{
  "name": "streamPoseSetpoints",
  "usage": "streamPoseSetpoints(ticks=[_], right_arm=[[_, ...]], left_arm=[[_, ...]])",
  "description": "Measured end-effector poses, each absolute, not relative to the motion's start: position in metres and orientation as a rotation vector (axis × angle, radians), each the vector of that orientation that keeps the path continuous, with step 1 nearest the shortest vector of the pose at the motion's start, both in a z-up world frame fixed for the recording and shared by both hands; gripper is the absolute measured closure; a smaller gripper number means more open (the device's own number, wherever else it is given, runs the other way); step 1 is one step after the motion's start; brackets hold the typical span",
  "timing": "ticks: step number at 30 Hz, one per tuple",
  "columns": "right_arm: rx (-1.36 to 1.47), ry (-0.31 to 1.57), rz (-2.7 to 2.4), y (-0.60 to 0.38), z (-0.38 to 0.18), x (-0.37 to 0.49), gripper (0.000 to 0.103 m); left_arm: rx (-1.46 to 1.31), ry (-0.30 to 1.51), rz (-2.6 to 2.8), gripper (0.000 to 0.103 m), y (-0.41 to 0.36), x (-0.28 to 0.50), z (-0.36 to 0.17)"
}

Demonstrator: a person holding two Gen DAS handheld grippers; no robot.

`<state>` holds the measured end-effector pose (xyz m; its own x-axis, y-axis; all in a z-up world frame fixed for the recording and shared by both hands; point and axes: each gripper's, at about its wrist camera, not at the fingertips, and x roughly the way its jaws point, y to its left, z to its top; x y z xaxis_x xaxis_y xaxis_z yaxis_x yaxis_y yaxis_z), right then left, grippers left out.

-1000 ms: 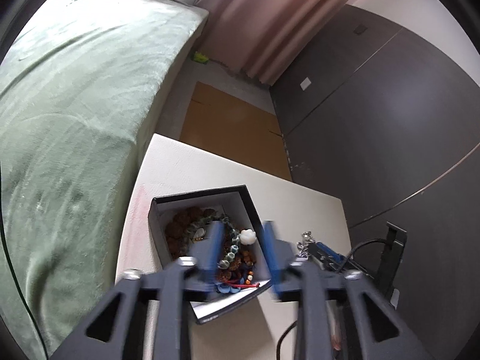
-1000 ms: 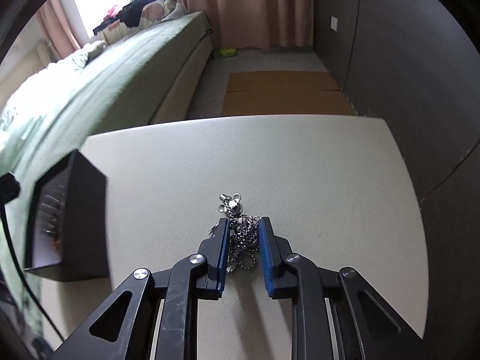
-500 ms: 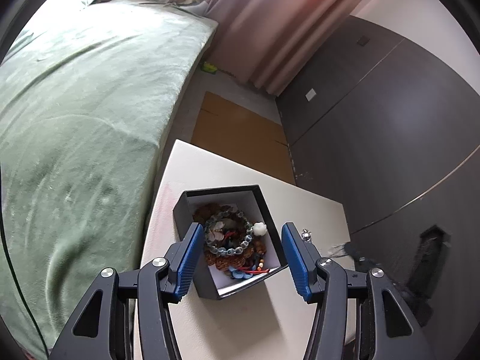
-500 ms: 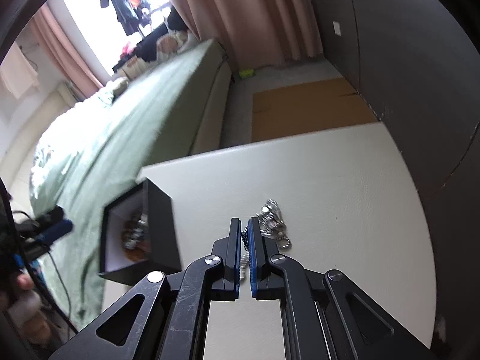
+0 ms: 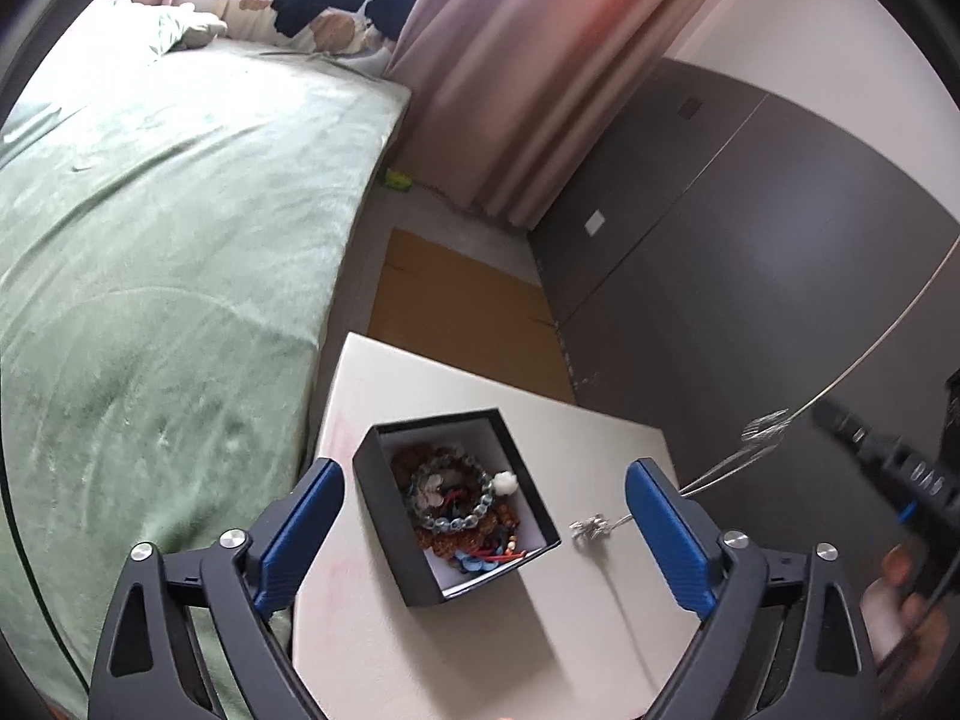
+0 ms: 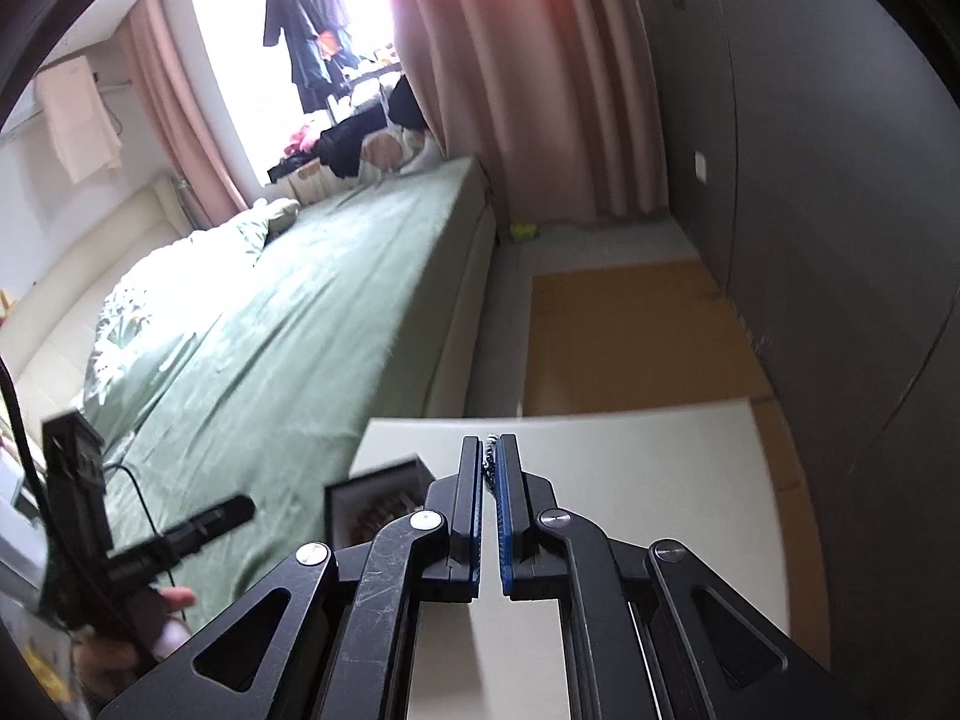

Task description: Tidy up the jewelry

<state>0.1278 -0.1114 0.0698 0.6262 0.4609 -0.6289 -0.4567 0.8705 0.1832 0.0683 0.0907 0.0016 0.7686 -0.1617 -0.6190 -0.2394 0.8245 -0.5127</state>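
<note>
A black jewelry box point(image 5: 384, 457) with a white lining stands open on the white table point(image 5: 540, 630). It holds several beaded bracelets point(image 5: 459, 495). My left gripper point(image 5: 483, 540) is open and empty, above and in front of the box. My right gripper point(image 6: 492, 462) is shut on a silver chain necklace point(image 6: 493, 455) and holds it up. In the left wrist view the chain point(image 5: 729, 468) hangs from the upper right down to its pendant end point(image 5: 591, 527), which rests on the table right of the box. The box also shows in the right wrist view point(image 6: 360, 495).
A green bed point(image 5: 150, 240) runs along the table's left side. A dark wardrobe wall point(image 5: 750, 240) stands on the right. Flat cardboard point(image 5: 456, 318) lies on the floor beyond the table. Pink curtains point(image 5: 516, 60) hang at the back.
My left gripper has opened wide and pulled back above the box. My right gripper has shut on the silver chain and lifted it off the table, so the chain now hangs stretched.
</note>
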Motion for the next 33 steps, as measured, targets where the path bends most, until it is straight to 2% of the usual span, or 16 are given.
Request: streamPoseSetpoints(ticks=[7,10,12,14,15,16,27,29,33], right_arm=[[-0.071,0.615,0.519,-0.082,0.133,0.11,0.102],[-0.113,0.634,0.502,-0.072,0.134,0.109,0.102],[-0.1,0.675,0.454,-0.073,0.119,0.115,0.102],[-0.085,0.754,0.416,-0.078,0.089,0.127,0.089],[-0.072,0.779,0.407,-0.082,0.077,0.13,0.068],[-0.064,0.803,0.392,-0.085,0.061,0.135,0.054],[0.116,1.083,0.368,-0.114,-0.076,0.171,0.052],[0.133,1.124,0.353,-0.116,-0.099,0.174,0.052],[0.155,1.178,0.328,-0.117,-0.129,0.18,0.049]], left_arm=[[-0.666,0.69,0.031,0.007,0.107,0.063,0.002],[-0.684,0.677,0.026,0.007,0.113,0.058,0.004],[-0.689,0.671,0.027,0.007,0.117,0.055,0.004],[-0.695,0.666,0.028,0.007,0.121,0.052,0.005],[-0.696,0.664,0.031,0.006,0.122,0.05,0.005],[-0.696,0.663,0.034,0.006,0.123,0.05,0.005],[-0.685,0.685,0.092,0.006,0.12,0.055,-0.005],[-0.67,0.689,0.107,0.009,0.12,0.057,-0.008],[-0.675,0.704,0.121,0.009,0.12,0.063,-0.015]])
